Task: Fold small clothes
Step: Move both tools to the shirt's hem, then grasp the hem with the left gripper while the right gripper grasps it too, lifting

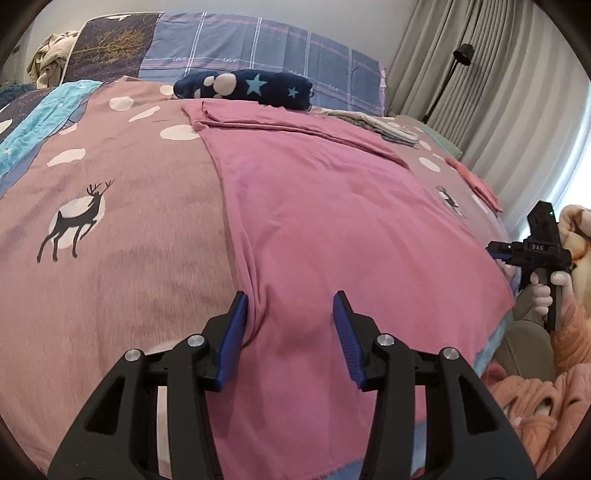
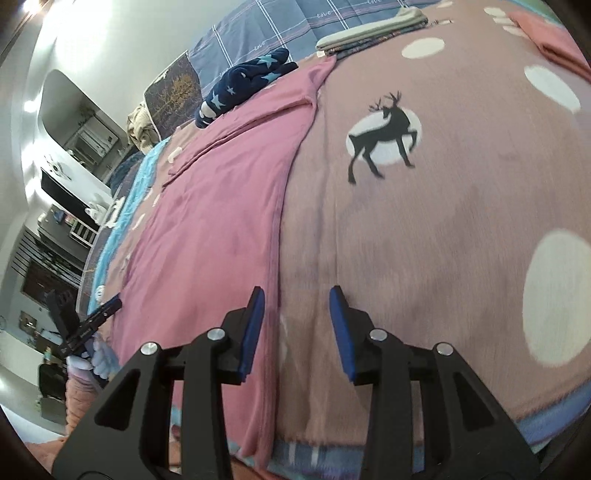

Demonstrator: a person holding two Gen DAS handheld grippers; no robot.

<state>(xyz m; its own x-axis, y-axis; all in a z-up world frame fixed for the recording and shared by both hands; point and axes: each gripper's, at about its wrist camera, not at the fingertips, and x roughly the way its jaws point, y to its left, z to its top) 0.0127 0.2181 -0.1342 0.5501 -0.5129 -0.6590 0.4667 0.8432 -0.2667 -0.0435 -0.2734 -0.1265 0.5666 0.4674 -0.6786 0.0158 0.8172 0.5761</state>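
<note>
Pink garment (image 1: 332, 229): spread flat on the bed, long side running from near edge to far; sleeve part folded across at the far end; near hem by the bed's edge.
Left gripper (image 1: 291, 314): over the near left edge of the garment; jaws partly apart, blue pads (image 1: 232, 339) either side of a raised fabric crease, left pad just beside it, nothing clamped.
Right gripper (image 2: 295, 314): at the garment's near right edge; jaws narrow and opening; left pad over the pink edge, right pad over the bedspread; no cloth pinched.
Bedspread (image 2: 461, 229): dusty pink, white spots, black deer (image 2: 384, 136) prints.
Navy star-print item (image 1: 243, 88): rolled, far side, just beyond the garment's far end.
Grey folded clothes (image 2: 373, 35): far right, near the plaid pillow (image 1: 258, 48).
Coral folded piece (image 1: 476, 184): right bed edge, apart from the garment.
Person's hand (image 1: 546, 291): seen at right in the left view, gripping the right gripper's handle; orange quilted sleeve (image 1: 569, 343) below.
</note>
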